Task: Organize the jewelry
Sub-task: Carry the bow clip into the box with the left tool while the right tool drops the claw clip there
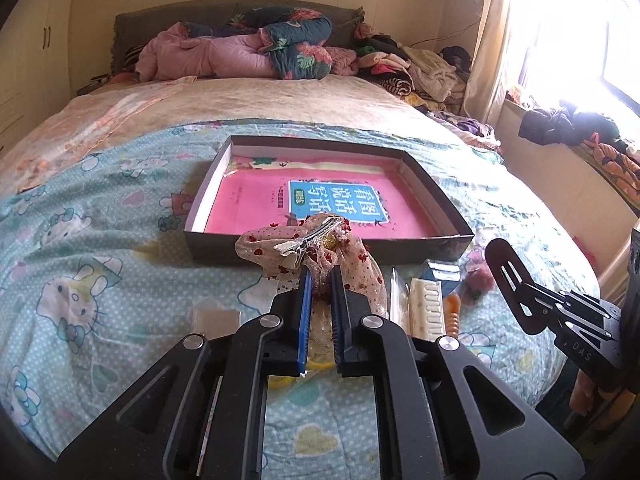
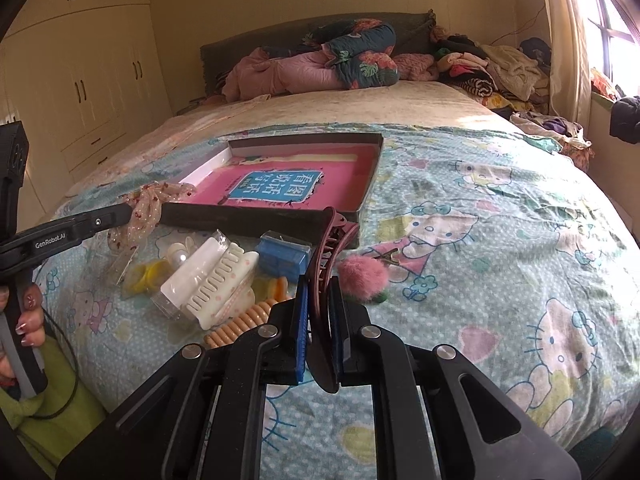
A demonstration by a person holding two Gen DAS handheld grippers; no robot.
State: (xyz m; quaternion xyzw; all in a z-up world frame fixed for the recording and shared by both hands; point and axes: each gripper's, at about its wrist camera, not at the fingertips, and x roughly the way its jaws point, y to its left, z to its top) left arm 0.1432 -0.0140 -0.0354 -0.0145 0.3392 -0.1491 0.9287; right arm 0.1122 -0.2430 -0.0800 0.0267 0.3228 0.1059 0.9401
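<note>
Left gripper (image 1: 320, 280): jaws pinched on the gauzy hair bow (image 1: 316, 248), held just short of the tray (image 1: 436, 192).
Right gripper (image 2: 320, 284): jaws clamped on the dark red claw clip (image 2: 328, 240).
Bow: light, floppy; its metal clip looks the firmest hold.
Claw clip: stiff, smooth plastic, possibly slippery; best gripped mid-body.
Loose pile (image 2: 216, 276): on the bedspread, near the tray.

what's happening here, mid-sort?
A person holds a claw in each hand over a bed. The left claw is shut on a sheer red-dotted hair bow; the right claw is shut on a dark red hair clip. Both are in front of the shallow box, which holds only a pink book. More hair accessories lie on the quilt.
</note>
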